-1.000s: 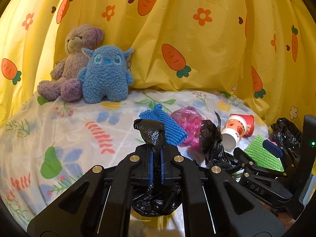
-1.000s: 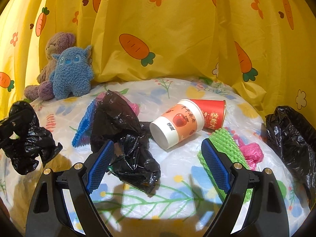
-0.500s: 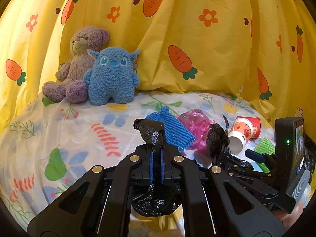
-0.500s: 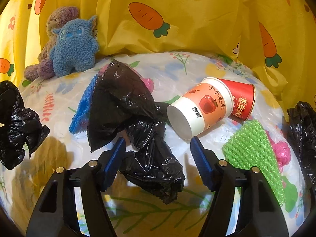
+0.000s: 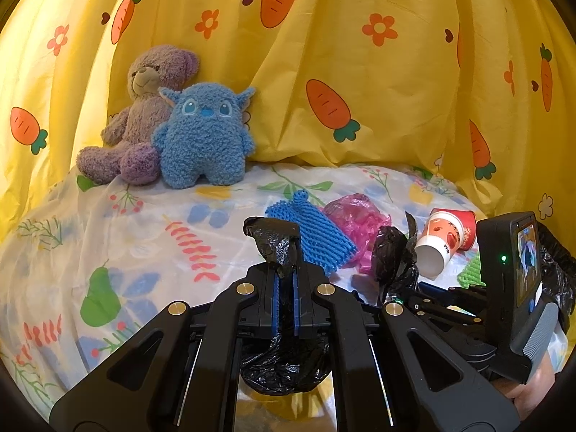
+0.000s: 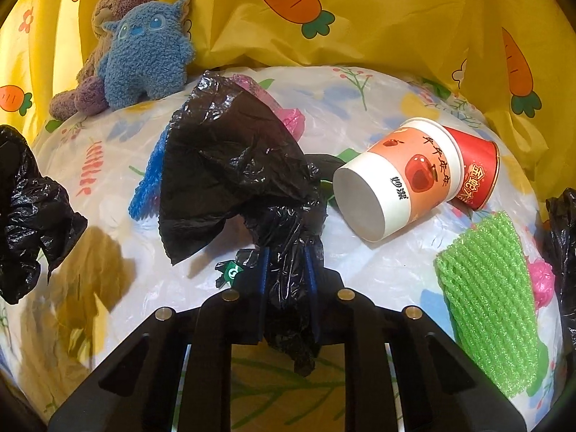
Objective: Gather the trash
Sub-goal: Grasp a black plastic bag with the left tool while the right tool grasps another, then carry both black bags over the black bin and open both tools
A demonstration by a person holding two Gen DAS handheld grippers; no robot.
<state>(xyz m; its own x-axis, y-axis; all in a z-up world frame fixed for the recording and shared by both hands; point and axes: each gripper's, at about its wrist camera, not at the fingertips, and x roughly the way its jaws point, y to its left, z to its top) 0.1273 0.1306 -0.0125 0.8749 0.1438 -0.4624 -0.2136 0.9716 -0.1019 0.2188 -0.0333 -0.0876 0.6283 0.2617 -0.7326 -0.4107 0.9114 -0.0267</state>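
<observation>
- The black trash bag (image 6: 230,165) lies crumpled on the floral surface (image 6: 378,100), beside two nested paper cups (image 6: 414,176).
- Right hand-held gripper (image 6: 286,270): jaws closing, pads pinching that bag's neck.
- Left hand-held gripper (image 5: 284,288): clamped on another black bag piece (image 5: 275,243).

Blue mesh sleeve (image 6: 149,180) mostly hidden behind black bag (image 6: 230,165). Pink plastic (image 6: 540,280) largely covered by green mesh (image 6: 486,295). Red cup (image 6: 475,176) partly hidden behind orange cup (image 6: 406,176).
</observation>
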